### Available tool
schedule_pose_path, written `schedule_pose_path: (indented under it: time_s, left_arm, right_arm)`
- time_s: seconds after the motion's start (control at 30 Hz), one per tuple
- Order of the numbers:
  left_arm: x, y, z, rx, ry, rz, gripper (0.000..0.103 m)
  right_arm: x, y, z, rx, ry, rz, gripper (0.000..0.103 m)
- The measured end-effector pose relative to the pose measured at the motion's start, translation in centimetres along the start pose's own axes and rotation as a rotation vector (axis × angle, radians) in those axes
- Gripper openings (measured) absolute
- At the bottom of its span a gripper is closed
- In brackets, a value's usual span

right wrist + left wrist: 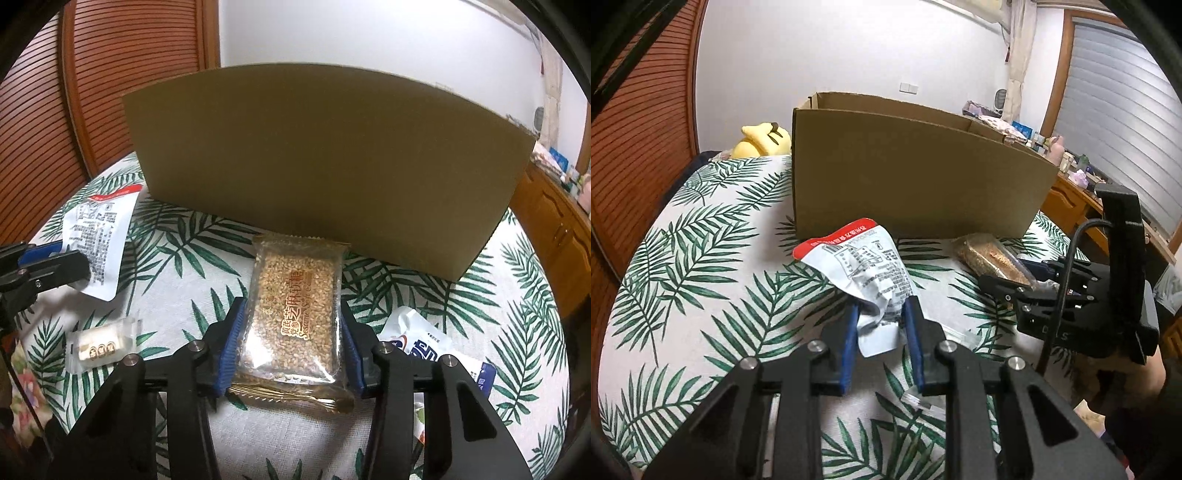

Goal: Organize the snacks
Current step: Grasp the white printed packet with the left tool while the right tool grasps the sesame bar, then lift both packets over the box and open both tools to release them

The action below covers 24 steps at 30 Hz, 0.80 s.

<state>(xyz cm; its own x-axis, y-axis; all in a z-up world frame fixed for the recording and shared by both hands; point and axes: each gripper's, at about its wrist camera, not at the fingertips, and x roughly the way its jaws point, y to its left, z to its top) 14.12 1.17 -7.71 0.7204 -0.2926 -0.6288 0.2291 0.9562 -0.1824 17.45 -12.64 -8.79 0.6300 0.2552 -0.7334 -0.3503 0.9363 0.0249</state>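
Note:
My left gripper is shut on a crumpled white snack packet with a red top edge, held above the palm-leaf cloth; it also shows in the right wrist view. My right gripper is shut on a clear packet of sesame candy, its blue pads pressing both sides; the packet also shows in the left wrist view. An open cardboard box stands right behind both packets, its near wall facing me.
A small white wrapped candy lies on the cloth at the left. A white and blue packet lies at the right. A yellow plush toy sits behind the box's left. A wooden desk with clutter stands at the right.

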Motion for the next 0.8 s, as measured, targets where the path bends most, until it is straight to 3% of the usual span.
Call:
schedule_pose_path:
  time_s: [0.27,0.8]
  left_arm:
    - [-1.0,0.1,0.4,0.003,-0.034,0.006,0.022]
    - [-3.6,0.2,2.1,-0.016,-0.107,-0.01,0.022]
  right_arm:
    - [-0.9,-0.3,0.2,0.011,-0.022,0.036,0.048]
    - [-7.6,1.0,1.1,-0.003,-0.146,0.055,0.048]
